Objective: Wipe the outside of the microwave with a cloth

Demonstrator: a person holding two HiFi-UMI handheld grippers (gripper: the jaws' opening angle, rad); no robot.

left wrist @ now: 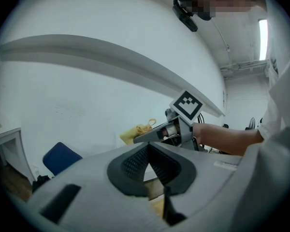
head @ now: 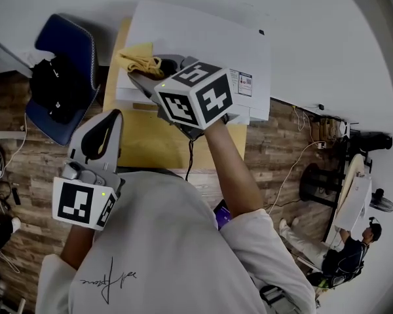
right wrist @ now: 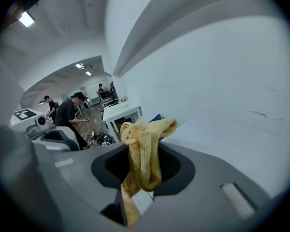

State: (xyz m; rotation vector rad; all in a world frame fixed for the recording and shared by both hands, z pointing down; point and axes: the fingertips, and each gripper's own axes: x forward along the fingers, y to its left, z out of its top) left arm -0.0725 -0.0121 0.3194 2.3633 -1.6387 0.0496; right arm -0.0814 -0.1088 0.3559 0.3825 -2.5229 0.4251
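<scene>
The white microwave (head: 206, 41) stands on a wooden table (head: 144, 139). My right gripper (head: 146, 72) reaches over the microwave's top left part and is shut on a yellow cloth (head: 137, 57). The cloth bunches up out of the jaws (right wrist: 144, 151) in the right gripper view, beside the microwave's white surface (right wrist: 232, 129). My left gripper (head: 110, 124) hangs low by the person's body, in front of the table, shut and holding nothing; its pads (left wrist: 135, 161) meet. The left gripper view shows the right gripper (left wrist: 157, 133) and the cloth (left wrist: 134, 133) from the side.
A blue chair (head: 64, 44) with a black item on it stands left of the table. Cables and gear lie on the wood floor at right (head: 327, 142), where a person (head: 344, 254) sits. Several people (right wrist: 67, 112) work at tables far behind.
</scene>
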